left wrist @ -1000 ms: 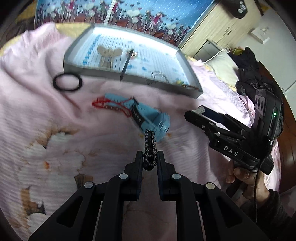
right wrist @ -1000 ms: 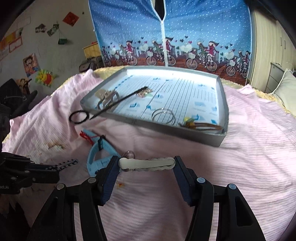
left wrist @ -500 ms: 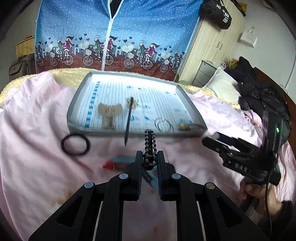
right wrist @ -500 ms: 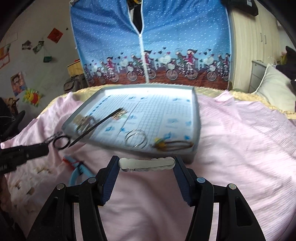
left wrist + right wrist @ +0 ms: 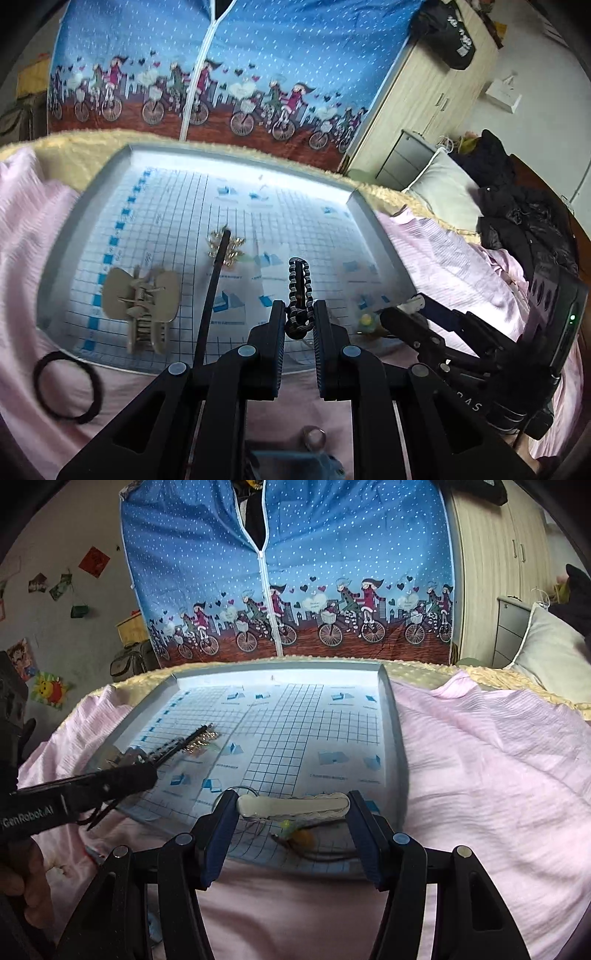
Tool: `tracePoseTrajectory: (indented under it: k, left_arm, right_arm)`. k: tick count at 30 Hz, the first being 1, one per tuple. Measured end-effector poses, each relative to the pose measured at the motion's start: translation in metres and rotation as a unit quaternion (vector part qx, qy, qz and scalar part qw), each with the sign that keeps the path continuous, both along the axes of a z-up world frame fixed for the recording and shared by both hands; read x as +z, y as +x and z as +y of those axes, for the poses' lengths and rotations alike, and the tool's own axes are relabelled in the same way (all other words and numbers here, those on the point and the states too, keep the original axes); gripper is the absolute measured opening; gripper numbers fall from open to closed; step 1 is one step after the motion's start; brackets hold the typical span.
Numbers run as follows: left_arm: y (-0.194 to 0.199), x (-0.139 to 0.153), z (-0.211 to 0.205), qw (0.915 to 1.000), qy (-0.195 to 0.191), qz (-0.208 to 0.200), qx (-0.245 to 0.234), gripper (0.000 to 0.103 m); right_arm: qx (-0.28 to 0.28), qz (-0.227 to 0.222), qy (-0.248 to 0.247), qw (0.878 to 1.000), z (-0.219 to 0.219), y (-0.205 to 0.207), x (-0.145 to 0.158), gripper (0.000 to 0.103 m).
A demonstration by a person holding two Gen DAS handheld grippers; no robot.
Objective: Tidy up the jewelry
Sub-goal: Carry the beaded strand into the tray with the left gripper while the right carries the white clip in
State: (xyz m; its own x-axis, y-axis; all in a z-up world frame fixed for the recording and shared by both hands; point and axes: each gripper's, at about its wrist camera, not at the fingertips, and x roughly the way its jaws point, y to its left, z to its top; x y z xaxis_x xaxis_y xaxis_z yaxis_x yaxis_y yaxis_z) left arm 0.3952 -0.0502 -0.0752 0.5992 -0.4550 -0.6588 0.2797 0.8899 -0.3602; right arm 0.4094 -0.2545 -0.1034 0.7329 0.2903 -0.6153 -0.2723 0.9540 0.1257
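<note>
A: Where is the black-and-white hair clip now?

B: It is pinched by its end between the narrow jaws of the left gripper and points forward over the near edge of the tray. One second ago it hung over the pink blanket, above a blue watch; now that watch is only a blue scrap at the bottom edge of the left view. I think the carry is nearly finished and the release comes next.

A: And the other gripper?

B: The right gripper is spread wide and clamps a long white hair clip by its two ends. It has also come forward, and it hangs over the near right corner of the tray, above a thin metal ring and a small yellow-green ornament.

A: What lies in the tray already?

B: A beige claw clip near the left edge, and a long black hairpin with a golden ornament toward the middle. A black hair tie is outside, on the blanket beside the near left corner.
</note>
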Motion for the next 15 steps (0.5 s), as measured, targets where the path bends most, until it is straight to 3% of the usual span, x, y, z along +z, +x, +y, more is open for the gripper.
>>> tracePoseTrajectory:
  k: [7, 15]
  left_arm:
    - [0.015, -0.024, 0.009, 0.9991, -0.003, 0.041, 0.008, 0.011]
    - [0.013, -0.023, 0.012, 0.9987, -0.004, 0.050, 0.011, 0.011]
  right_arm:
    - [0.002, 0.020, -0.013, 1.000, 0.004, 0.006, -0.010, 0.057]
    - [0.002, 0.028, -0.021, 0.999, 0.005, 0.006, -0.013, 0.057]
